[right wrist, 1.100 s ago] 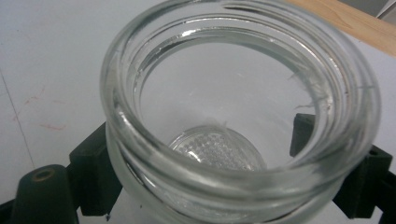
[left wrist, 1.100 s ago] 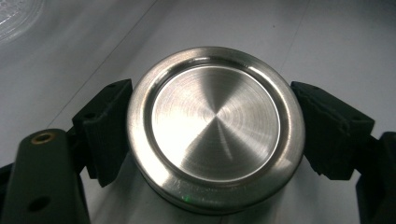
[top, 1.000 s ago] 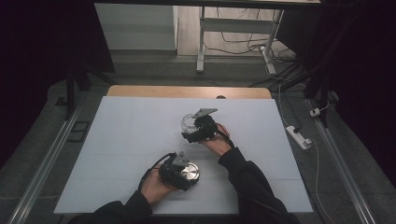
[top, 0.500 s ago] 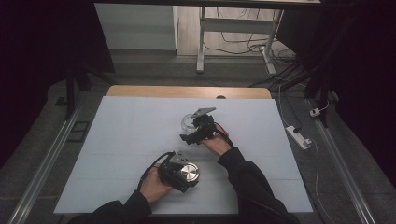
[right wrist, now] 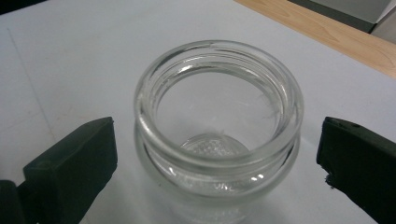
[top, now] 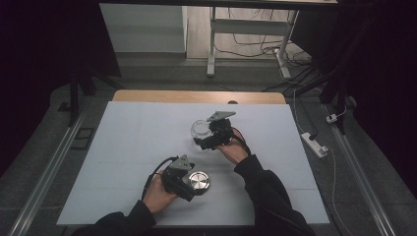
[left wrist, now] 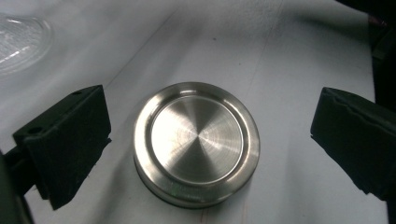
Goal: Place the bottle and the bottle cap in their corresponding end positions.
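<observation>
On the white counter, the left gripper has its jaws spread wide around the flat steel lid, touching neither side. Farther right, the right gripper brackets the upright open glass jar, jaws wide and clear of the glass. Both sit as they did a second ago.

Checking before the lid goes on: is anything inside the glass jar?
The glass jar looks empty: its textured bottom shows through the open mouth. The lowest inner wall near the camera is hidden behind the rim.
</observation>
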`<state>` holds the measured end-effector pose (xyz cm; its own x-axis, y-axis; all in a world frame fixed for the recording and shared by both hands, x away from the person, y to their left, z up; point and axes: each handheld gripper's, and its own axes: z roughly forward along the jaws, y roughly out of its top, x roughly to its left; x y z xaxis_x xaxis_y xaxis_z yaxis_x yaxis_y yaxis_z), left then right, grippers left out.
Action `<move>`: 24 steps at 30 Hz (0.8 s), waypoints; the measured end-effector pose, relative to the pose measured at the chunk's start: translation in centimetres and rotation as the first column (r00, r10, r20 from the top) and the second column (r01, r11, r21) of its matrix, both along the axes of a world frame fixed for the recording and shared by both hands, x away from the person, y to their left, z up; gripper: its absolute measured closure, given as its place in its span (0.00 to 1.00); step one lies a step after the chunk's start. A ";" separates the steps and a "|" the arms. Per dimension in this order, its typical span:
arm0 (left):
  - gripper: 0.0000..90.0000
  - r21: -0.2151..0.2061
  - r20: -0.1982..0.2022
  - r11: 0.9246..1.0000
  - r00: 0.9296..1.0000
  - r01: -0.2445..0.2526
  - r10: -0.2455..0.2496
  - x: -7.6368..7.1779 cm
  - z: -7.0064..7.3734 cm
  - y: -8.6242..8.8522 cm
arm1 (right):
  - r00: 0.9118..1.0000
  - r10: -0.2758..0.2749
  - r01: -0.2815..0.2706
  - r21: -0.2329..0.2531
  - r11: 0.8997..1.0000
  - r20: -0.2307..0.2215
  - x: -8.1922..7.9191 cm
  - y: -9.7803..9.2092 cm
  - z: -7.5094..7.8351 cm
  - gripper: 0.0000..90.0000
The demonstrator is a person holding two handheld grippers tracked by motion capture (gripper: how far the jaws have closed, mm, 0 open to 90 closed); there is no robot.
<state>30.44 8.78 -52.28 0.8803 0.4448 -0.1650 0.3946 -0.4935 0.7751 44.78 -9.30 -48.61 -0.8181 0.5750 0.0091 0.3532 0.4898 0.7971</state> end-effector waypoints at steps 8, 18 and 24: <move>0.00 -0.012 0.015 1.000 1.000 -0.018 0.018 -0.6 1.0 1.3 | 1.000 0.019 -0.019 0.005 1.000 0.011 -0.9 -0.3 0.7 0.00; 0.00 -0.029 0.007 0.999 0.999 -0.033 0.034 -1.6 1.7 3.0 | 1.000 0.013 -0.013 -0.009 1.000 0.012 -2.2 -0.9 0.7 0.00; 0.00 -0.019 0.008 0.999 0.999 -0.043 0.043 -1.9 2.1 3.6 | 1.000 0.007 -0.007 -0.010 1.000 0.011 -2.7 -1.7 0.6 0.00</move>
<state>28.56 12.36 -50.22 0.8617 0.4792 -0.1667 0.4088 -0.4612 0.7875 42.04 -10.97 -47.97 -0.8219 0.5696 -0.0055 0.3413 0.5002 0.7958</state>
